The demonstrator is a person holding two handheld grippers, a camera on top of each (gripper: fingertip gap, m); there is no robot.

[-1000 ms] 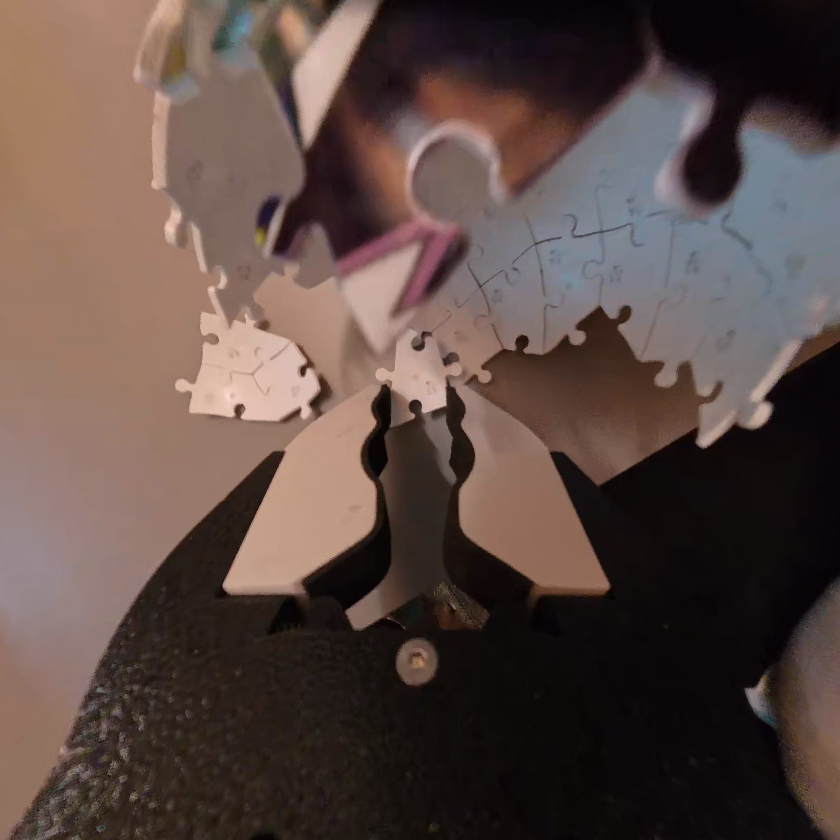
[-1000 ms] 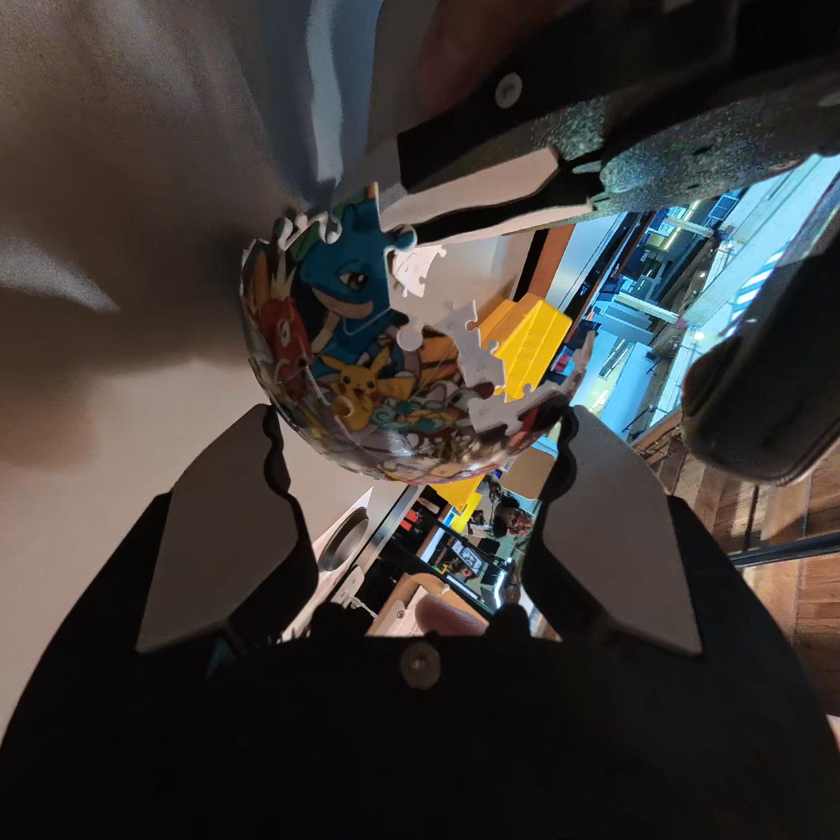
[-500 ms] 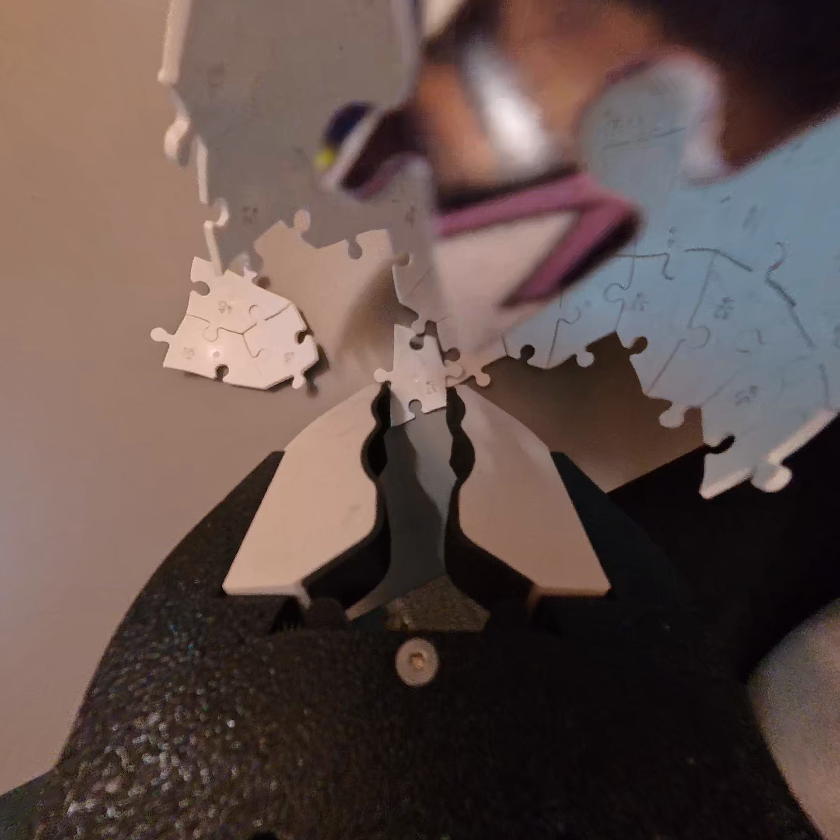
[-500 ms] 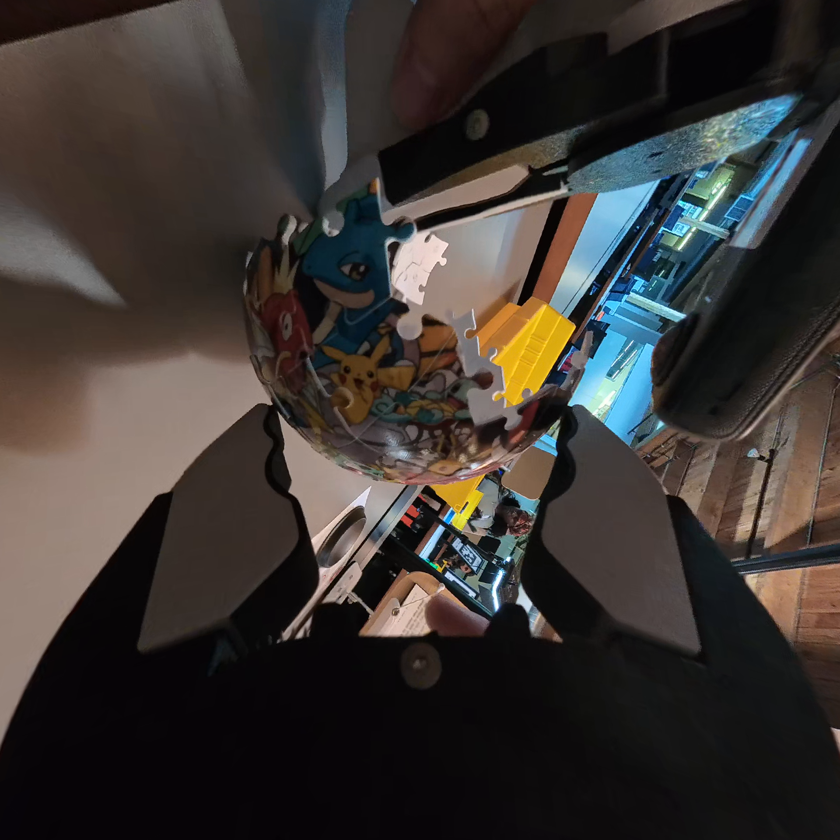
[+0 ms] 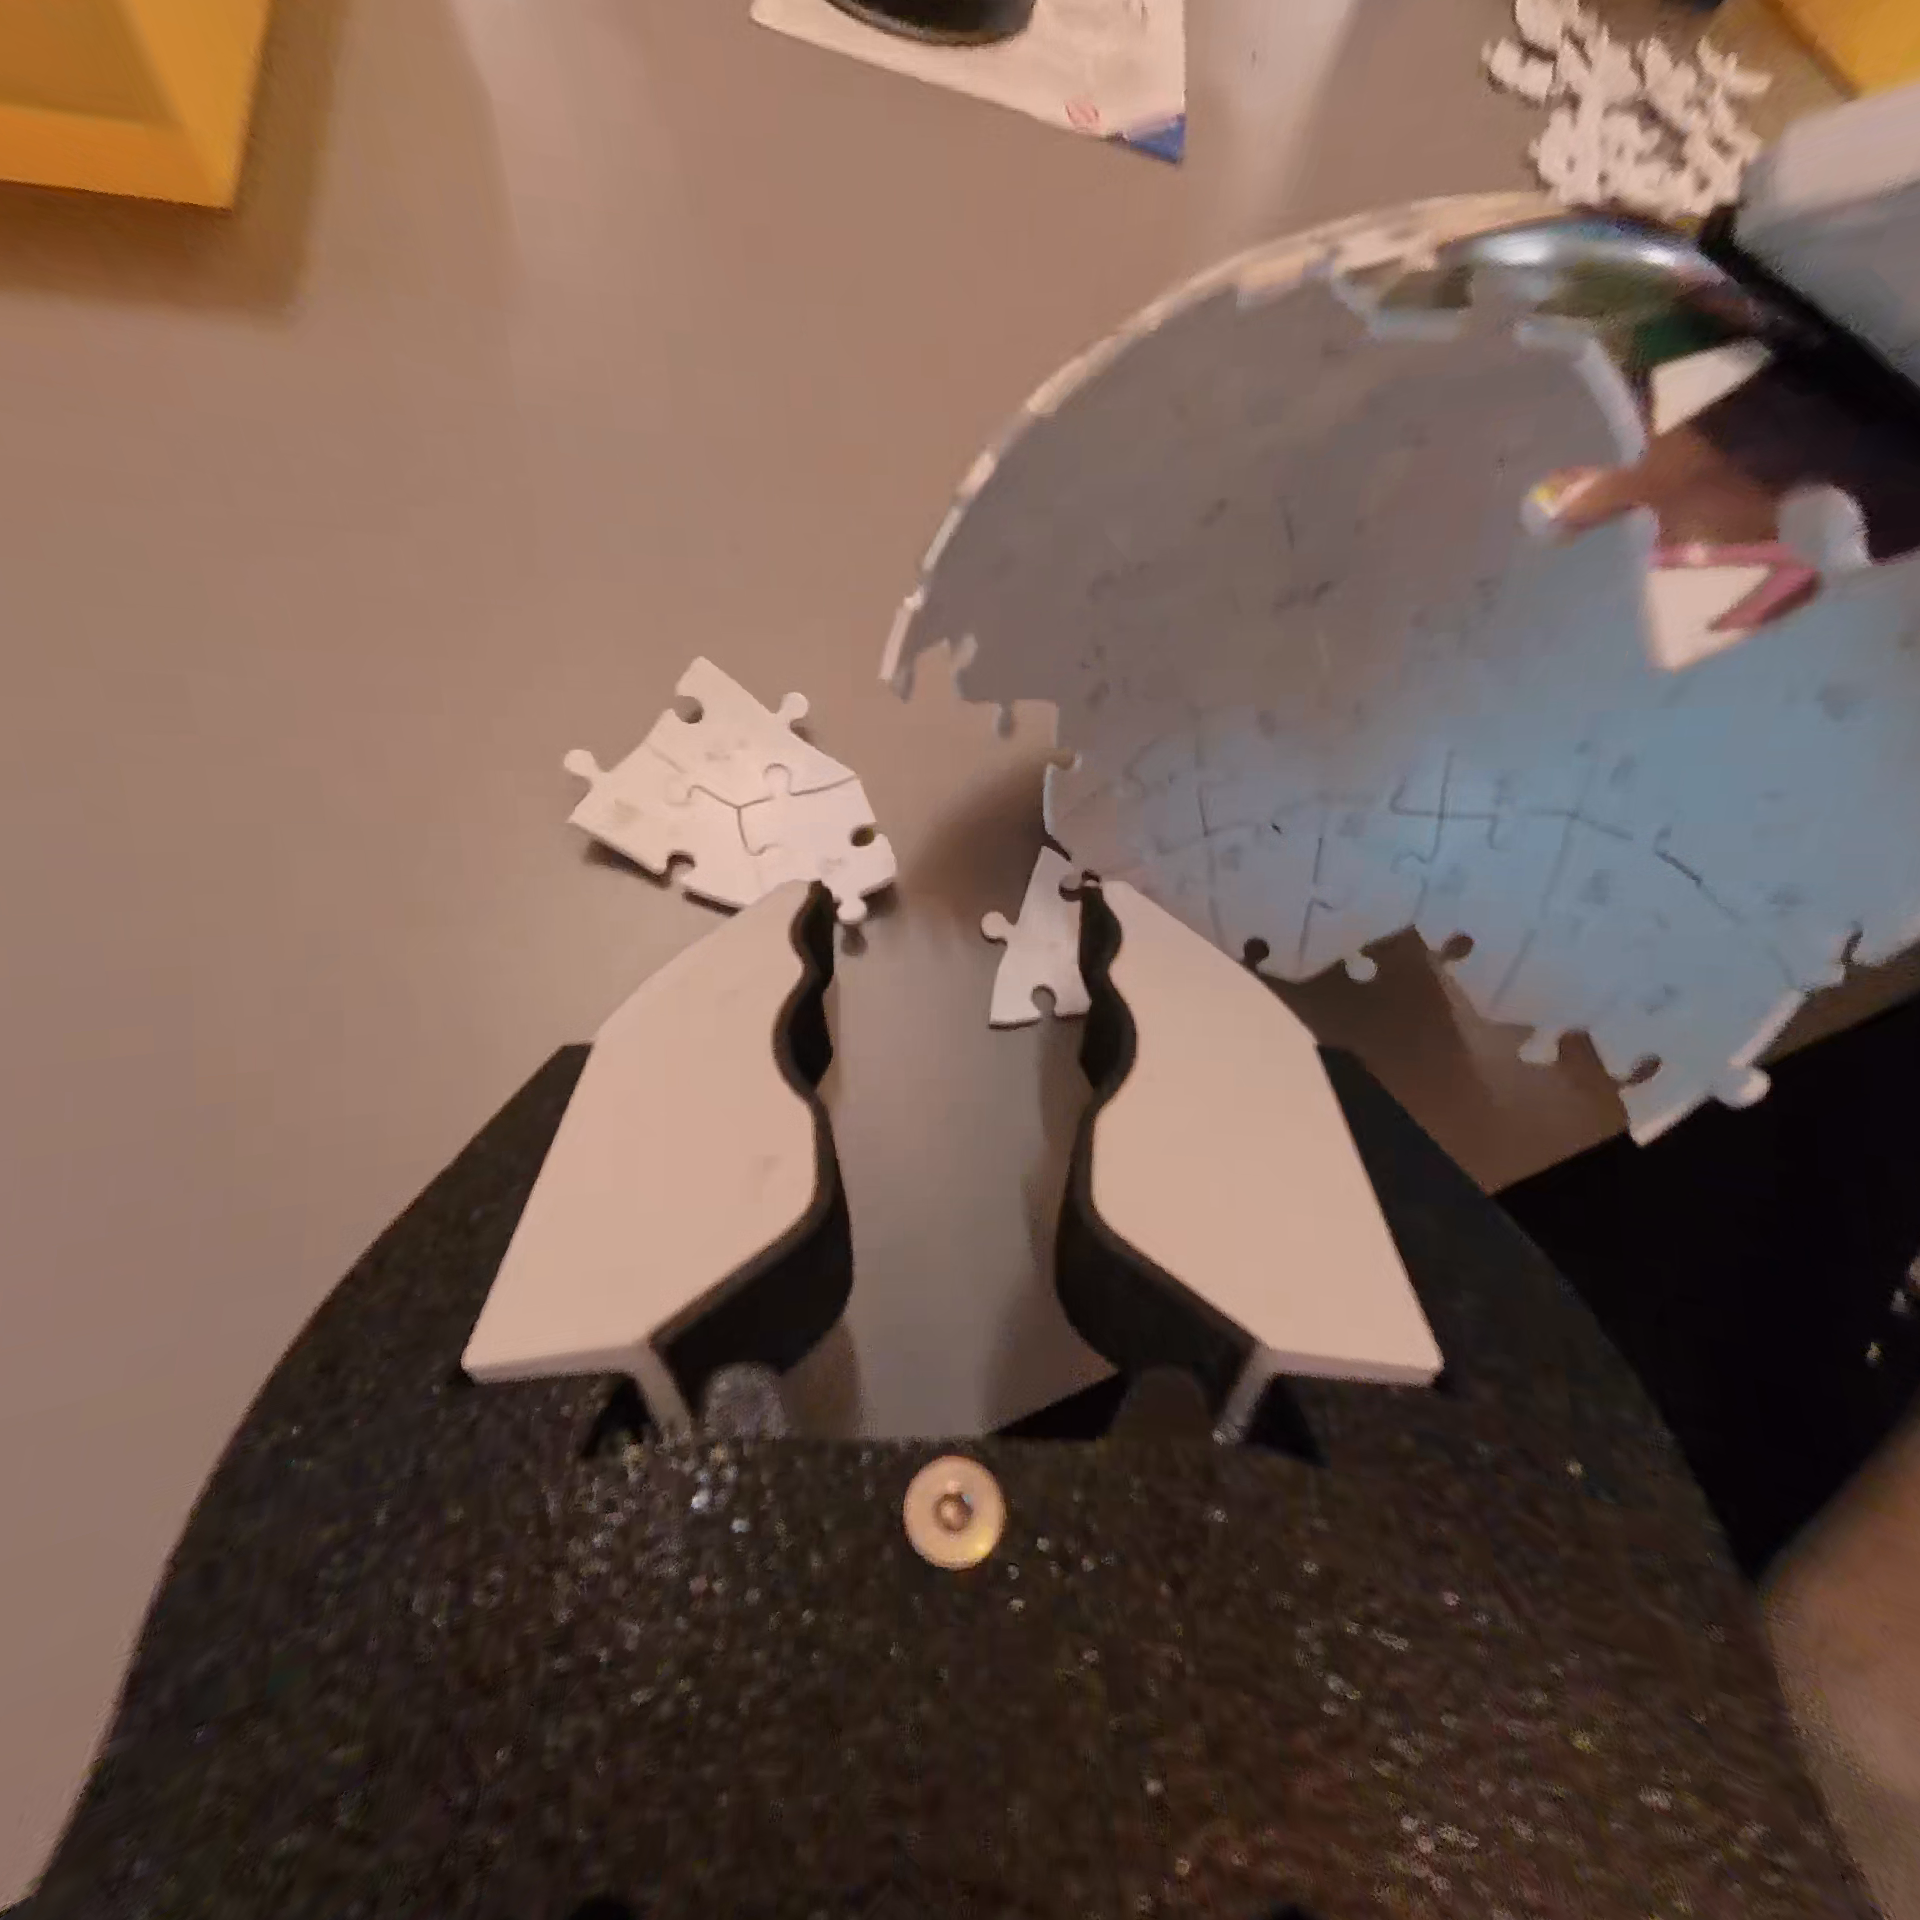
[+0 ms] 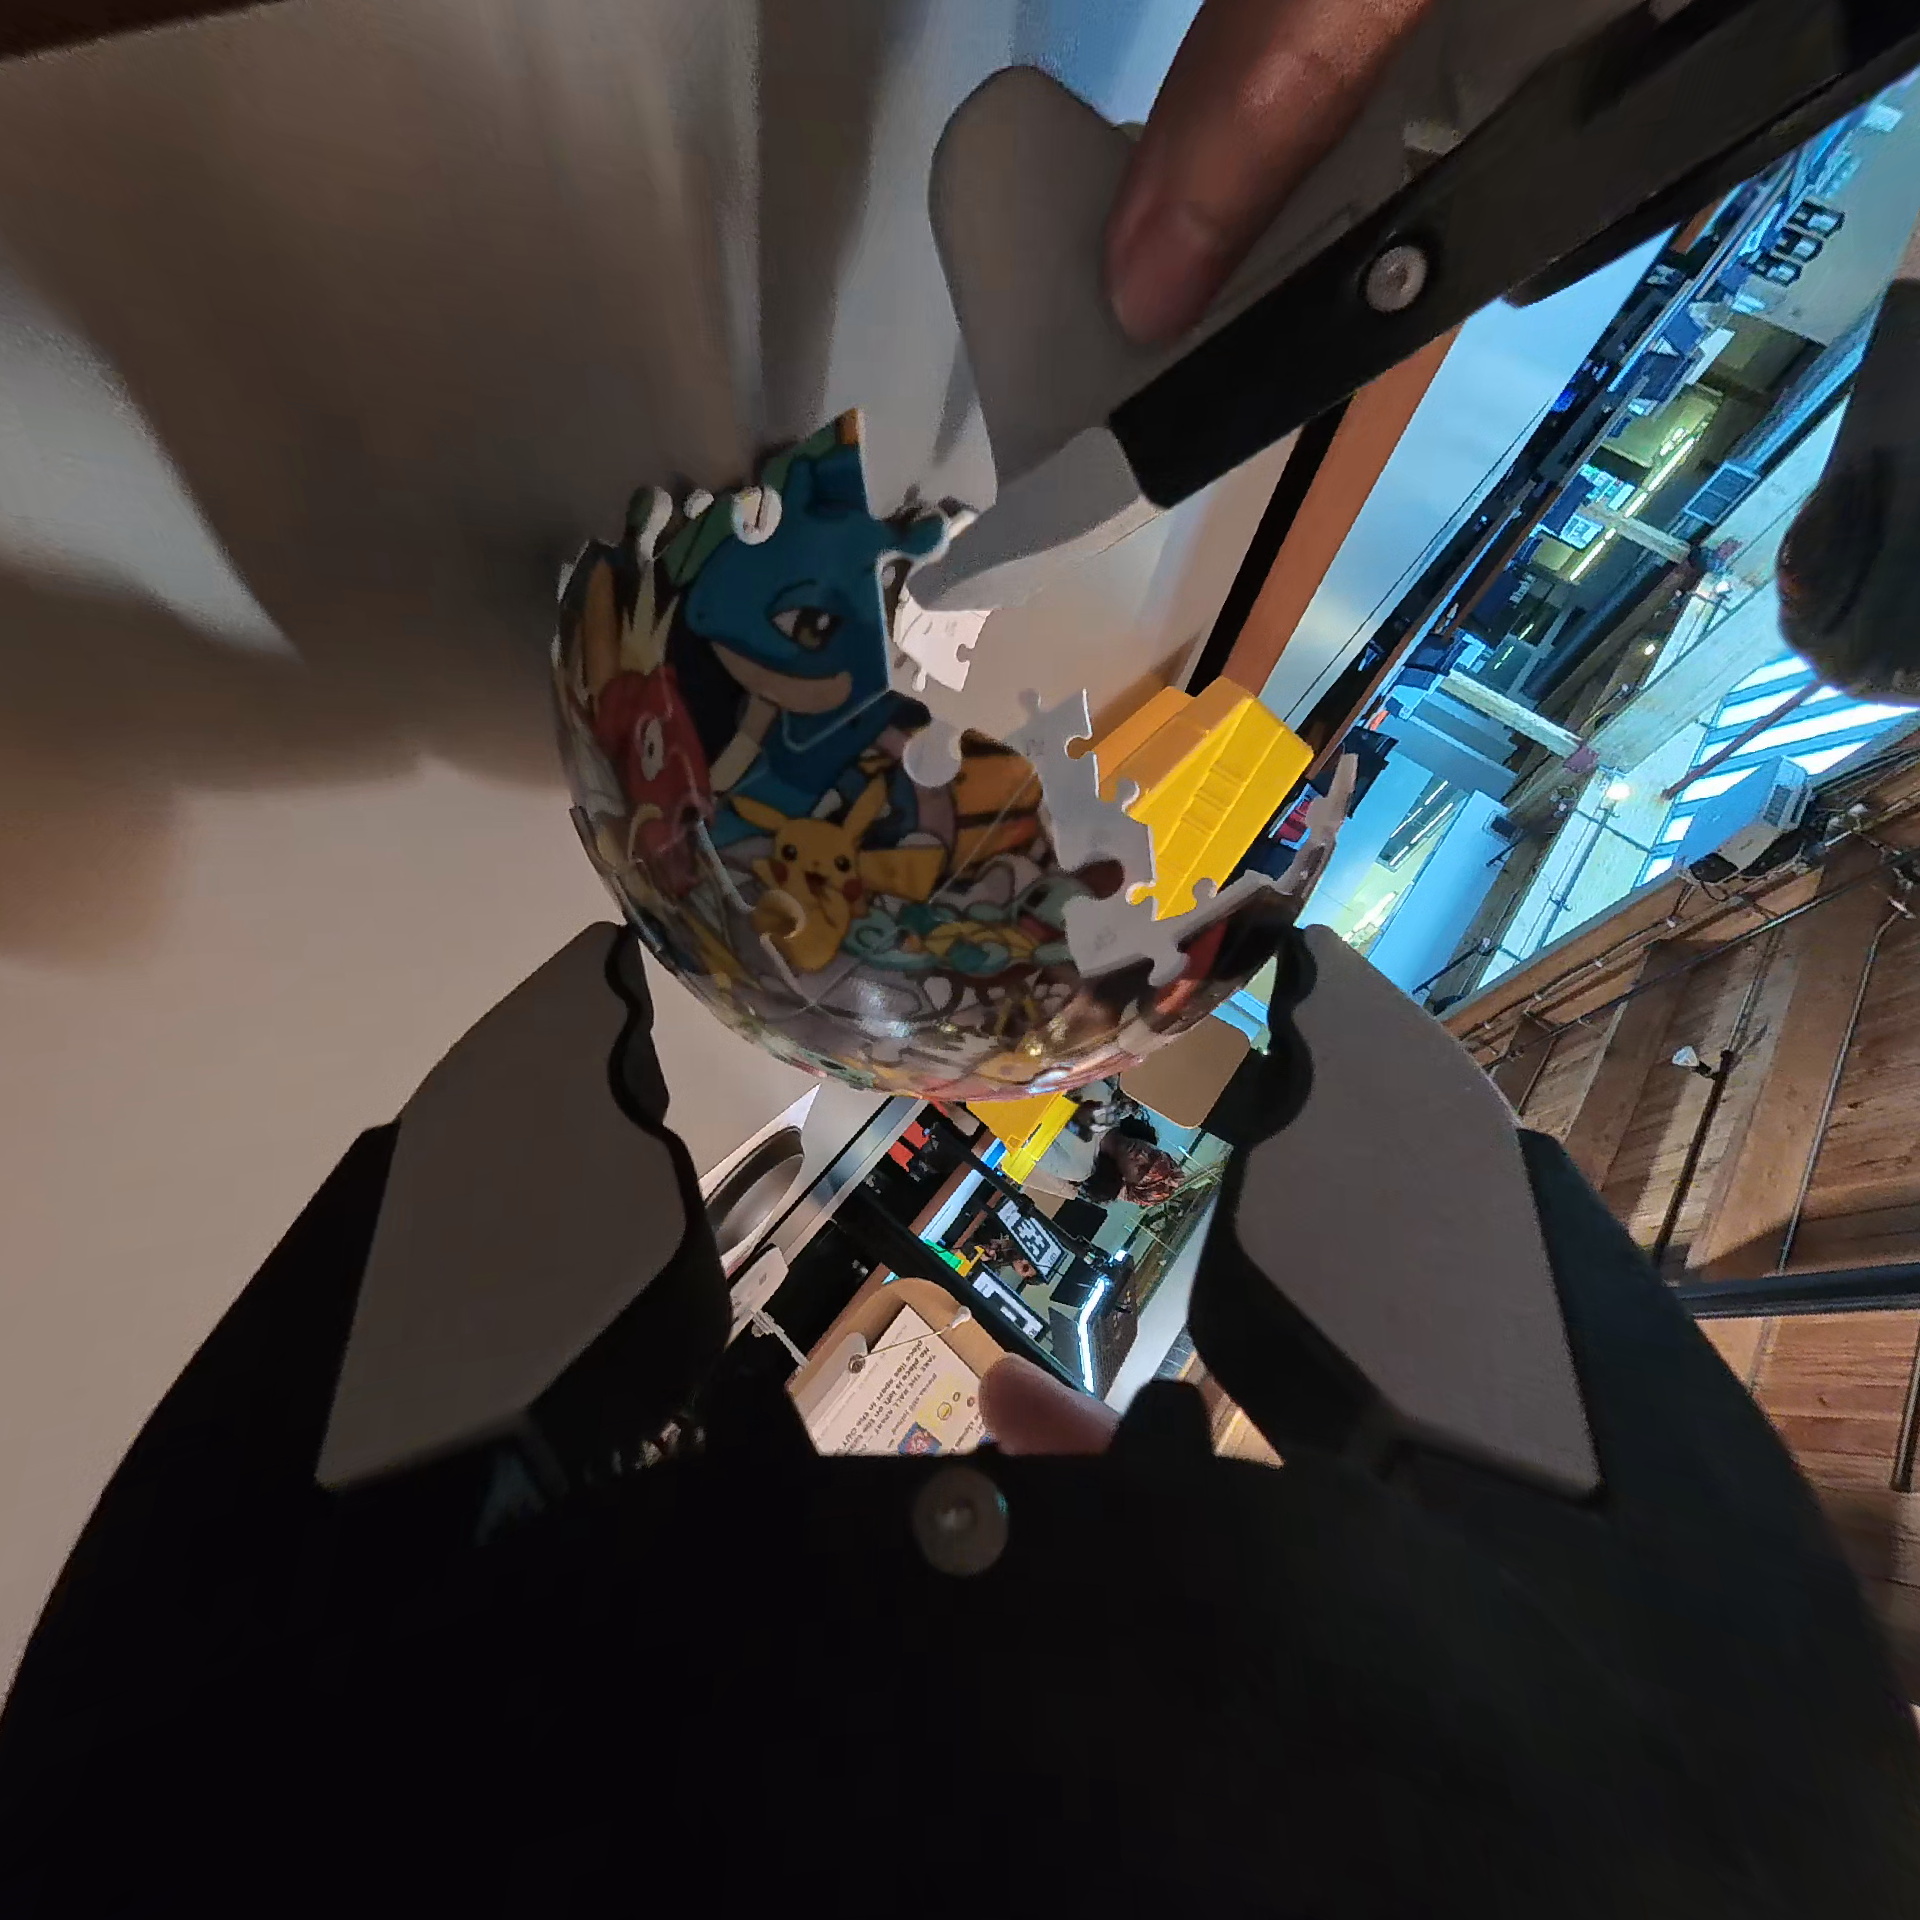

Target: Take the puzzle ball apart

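L wrist view: left gripper in the foreground, fingers spread apart w/ a clear gap. One loose piece, white side up, sits against the inner edge of the right-hand finger; can't tell if it's stuck to the finger or lying on the worktop. Nothing is clamped between the fingers. Just past the left-hand fingertip, a small cluster of joined pieces lies flat on the worktop, white side up. To the right & a bit farther, the ball is a broken shell seen from its pale inside, ragged edge toward the gripper, held above the worktop. Far right corner: a heap of white pieces. Far left: a yellow bin. Far centre: a printed sheet w/ a dark object on it.

R wrist view: right gripper w/ fingers wide, gripping the ball by its two sides, printed cartoon side toward camera. Beyond it, the left gripper's finger sits at the ball's upper broken edge, a white piece just under its tip. A person's fingertip rests on that gripper. A yellow bin shows through the gap in the shell.
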